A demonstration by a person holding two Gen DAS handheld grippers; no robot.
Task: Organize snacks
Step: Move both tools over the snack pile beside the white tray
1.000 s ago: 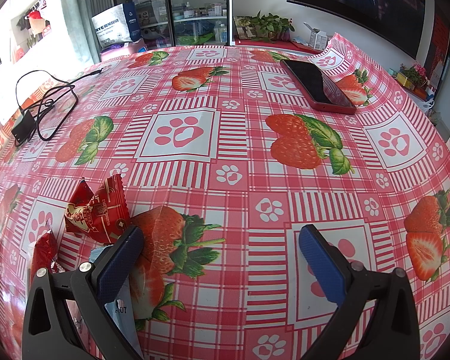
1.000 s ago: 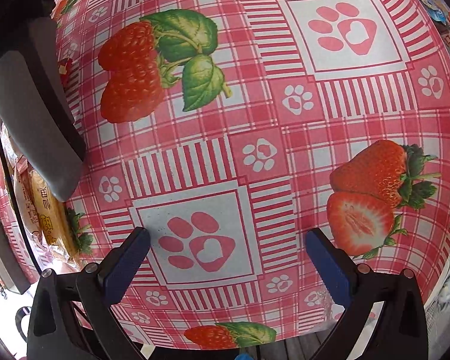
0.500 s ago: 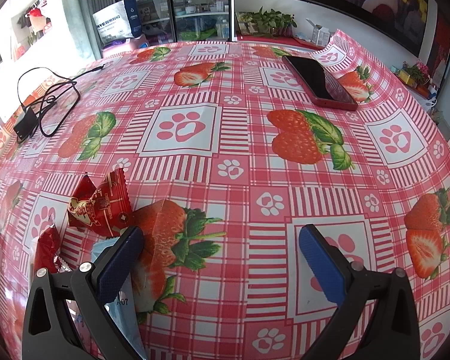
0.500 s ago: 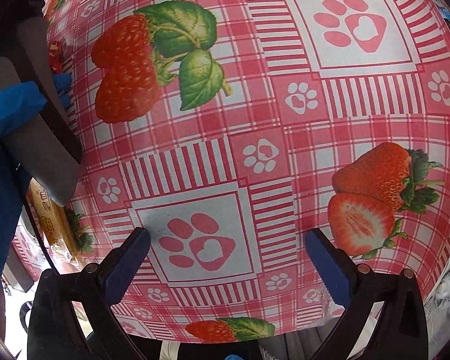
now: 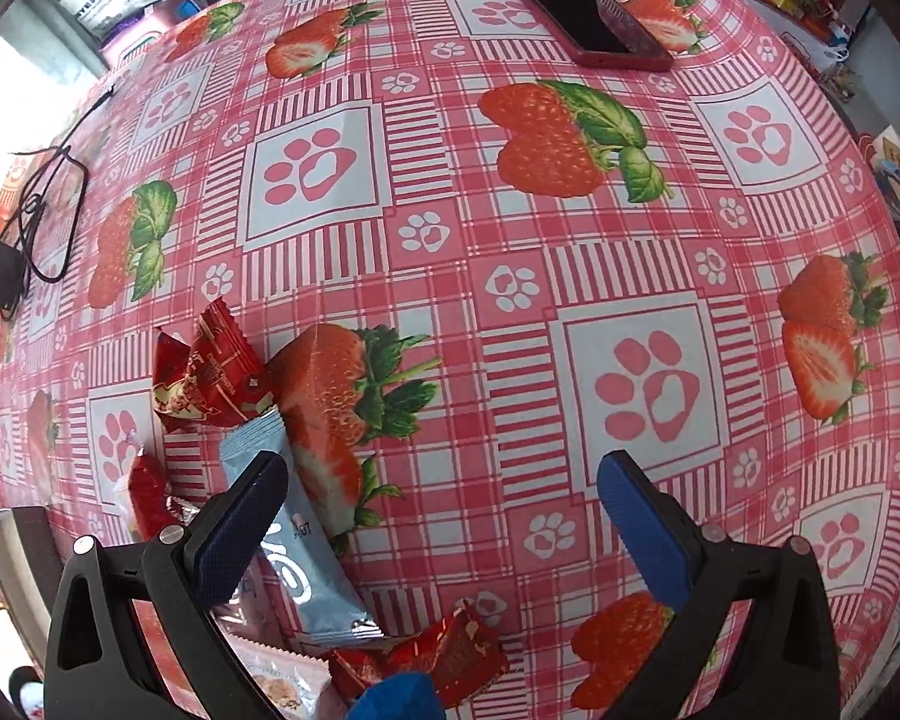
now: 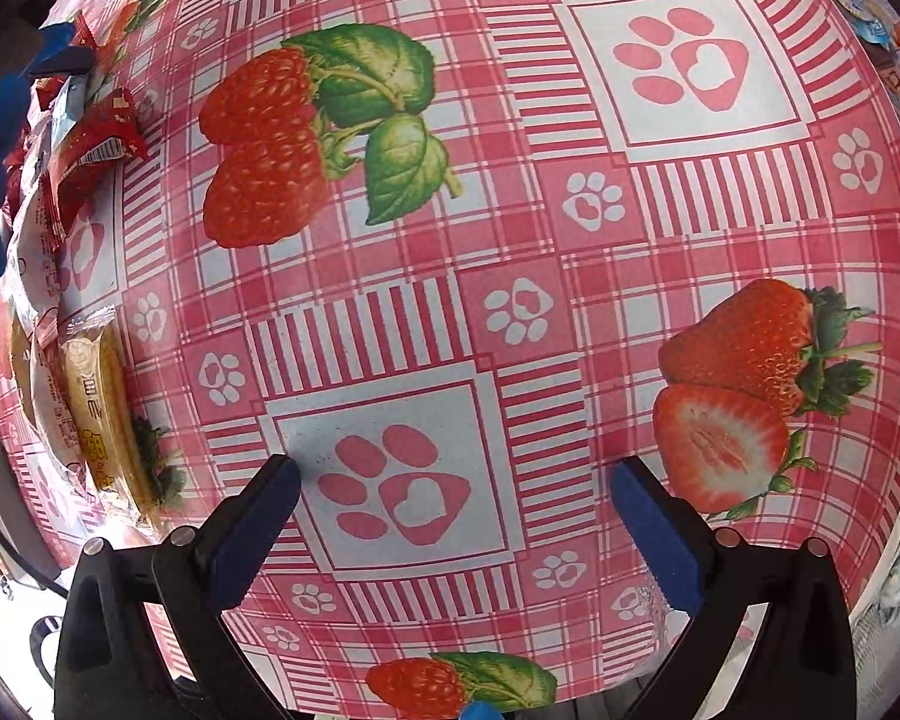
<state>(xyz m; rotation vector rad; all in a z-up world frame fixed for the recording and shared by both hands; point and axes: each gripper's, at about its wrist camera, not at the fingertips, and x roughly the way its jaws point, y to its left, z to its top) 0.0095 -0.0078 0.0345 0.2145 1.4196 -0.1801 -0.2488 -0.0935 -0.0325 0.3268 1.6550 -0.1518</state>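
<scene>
Left wrist: snack packets point(image 5: 222, 384) beside open jaws.

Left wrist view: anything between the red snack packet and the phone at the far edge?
Nothing. In the left wrist view, only bare strawberry tablecloth runs between the red snack packet and the phone.

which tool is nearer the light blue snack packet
Left. The left tool has one finger right over the light blue snack packet; the right tool hangs over bare tablecloth, well off.

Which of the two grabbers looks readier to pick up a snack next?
Probably the left gripper: open, with the blue snack packet right by one finger. The right gripper, also open, faces bare tablecloth.
</scene>
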